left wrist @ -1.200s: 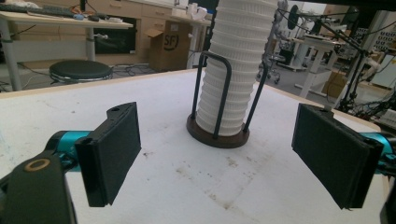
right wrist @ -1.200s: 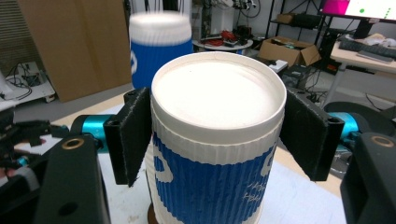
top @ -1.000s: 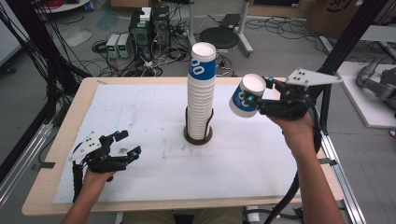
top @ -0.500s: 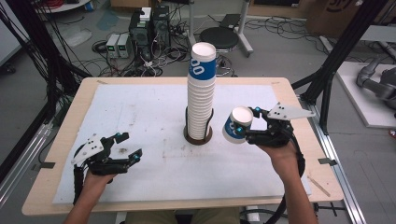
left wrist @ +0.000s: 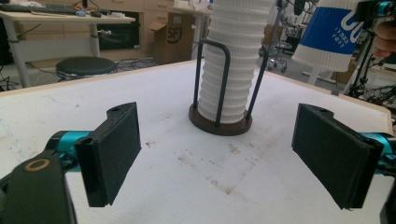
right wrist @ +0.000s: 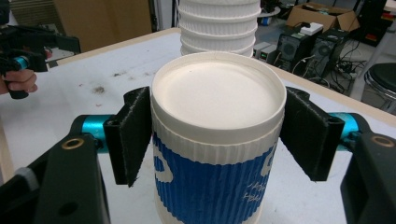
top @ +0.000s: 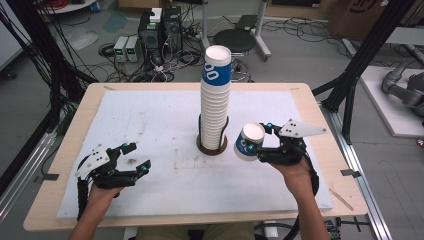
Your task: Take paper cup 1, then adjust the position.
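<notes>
From the high view, the right gripper holds a blue-and-white cup just right of the tall cup stack, tilted above the surface. The left gripper rests low at the left, fingers wide.

In the left gripper view, its fingers gape with nothing between them.

In the right gripper view, the fingers clamp the cup at both sides.

One blue-and-white paper cup sits clamped in the right gripper, and one tall stack of cups rises just beside it in one wire holder. There are two grippers in all, the left gripper being the second, over one white mat. Beyond the table stand two black stools.
</notes>
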A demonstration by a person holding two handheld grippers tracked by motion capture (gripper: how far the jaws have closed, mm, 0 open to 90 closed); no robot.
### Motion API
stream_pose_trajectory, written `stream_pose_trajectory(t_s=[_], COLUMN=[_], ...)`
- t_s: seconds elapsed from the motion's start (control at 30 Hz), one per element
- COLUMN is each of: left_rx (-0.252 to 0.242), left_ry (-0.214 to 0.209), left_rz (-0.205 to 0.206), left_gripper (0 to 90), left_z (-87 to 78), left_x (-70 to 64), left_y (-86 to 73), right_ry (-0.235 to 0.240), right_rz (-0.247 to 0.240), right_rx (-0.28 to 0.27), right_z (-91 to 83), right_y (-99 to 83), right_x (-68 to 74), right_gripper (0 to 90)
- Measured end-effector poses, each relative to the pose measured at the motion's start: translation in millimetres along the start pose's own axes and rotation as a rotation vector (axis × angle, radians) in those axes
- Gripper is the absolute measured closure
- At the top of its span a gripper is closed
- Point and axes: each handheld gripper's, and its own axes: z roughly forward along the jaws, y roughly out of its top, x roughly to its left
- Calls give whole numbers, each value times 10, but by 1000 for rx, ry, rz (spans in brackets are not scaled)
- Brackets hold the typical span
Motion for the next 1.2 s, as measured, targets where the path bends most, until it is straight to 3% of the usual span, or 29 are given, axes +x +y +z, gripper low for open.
stream_pose_trajectory(t_s=[0.27, 0.6, 0.93, 1.2], left_rx=[-1, 1, 26, 53], left_ry=[1, -44, -146, -245], left_rz=[-5, 10, 40, 71], left_gripper=[154, 154, 153, 152], left_z=[10, 81, 171, 306], left_x=[3, -43, -148, -351], left_y=[3, 20, 49, 70], right_ry=[-6, -2, 43, 115], right_rz=[1, 1, -3, -17], right_rx=[-1, -3, 4, 18], right_z=[-15, -48, 36, 173], right_y=[-19, -8, 4, 7], right_x=[16, 60, 136, 272], right_gripper=[296, 296, 296, 296])
